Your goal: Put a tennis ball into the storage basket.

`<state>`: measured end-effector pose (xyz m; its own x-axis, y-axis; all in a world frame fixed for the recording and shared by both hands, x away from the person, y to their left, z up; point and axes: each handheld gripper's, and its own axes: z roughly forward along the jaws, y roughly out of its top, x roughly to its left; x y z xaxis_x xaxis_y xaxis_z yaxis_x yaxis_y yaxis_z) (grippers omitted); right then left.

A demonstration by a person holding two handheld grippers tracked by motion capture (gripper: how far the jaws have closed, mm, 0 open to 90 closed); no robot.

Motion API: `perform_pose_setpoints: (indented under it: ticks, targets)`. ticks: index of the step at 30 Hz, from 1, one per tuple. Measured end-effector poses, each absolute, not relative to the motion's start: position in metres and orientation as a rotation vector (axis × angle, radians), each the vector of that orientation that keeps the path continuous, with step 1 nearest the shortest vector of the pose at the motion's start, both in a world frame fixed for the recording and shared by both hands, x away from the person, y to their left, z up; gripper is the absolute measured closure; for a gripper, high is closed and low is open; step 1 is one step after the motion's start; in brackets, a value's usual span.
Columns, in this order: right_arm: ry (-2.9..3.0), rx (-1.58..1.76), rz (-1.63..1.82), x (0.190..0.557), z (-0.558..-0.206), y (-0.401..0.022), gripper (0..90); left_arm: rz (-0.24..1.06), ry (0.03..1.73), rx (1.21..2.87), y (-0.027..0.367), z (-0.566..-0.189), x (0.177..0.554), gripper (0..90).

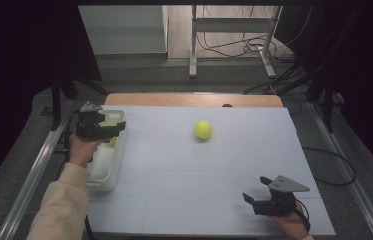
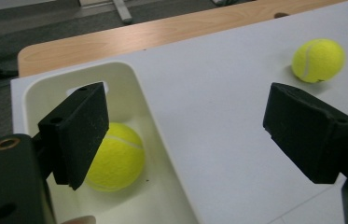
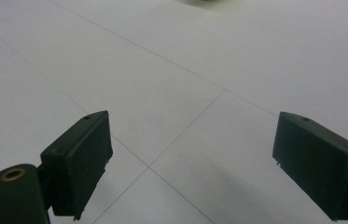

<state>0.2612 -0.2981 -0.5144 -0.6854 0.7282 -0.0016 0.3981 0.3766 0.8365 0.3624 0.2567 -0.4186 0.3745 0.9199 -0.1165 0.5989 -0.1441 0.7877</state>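
Note:
A white bin (image 1: 105, 175) stands at the left edge of the white table top (image 1: 199, 175). One yellow tennis ball (image 1: 112, 141) lies inside it, on the bin's floor (image 2: 118, 158). My left gripper (image 1: 118, 125) hovers over the bin's far end, open, with nothing between its jaws (image 2: 185, 126). A second tennis ball (image 1: 202, 129) rests loose on the table's far middle, beyond the left gripper's right jaw (image 2: 317, 59). My right gripper (image 1: 255, 189) sits low at the near right, open and pointing across bare table (image 3: 195, 154).
A strip of wooden table edge (image 1: 189, 99) runs behind the white top. Metal rails (image 1: 39, 165) flank both sides. A desk frame and loose cables (image 1: 254, 47) are on the floor beyond. The bin's white rim (image 2: 134, 74) is near the left jaw.

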Motion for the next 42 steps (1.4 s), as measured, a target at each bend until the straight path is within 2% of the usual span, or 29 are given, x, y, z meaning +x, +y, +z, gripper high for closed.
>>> perform_pose_setpoints:
  ticks: [20,42]
  targets:
    - [2.273,0.977,1.225,0.261,-0.514,-0.298,12.1,0.524,1.176,1.832,0.231,-0.405,0.344,15.3]
    - [2.272,0.975,1.224,0.261,-0.514,-0.298,12.1,0.492,1.129,1.847,0.215,-0.407,0.341,15.3]
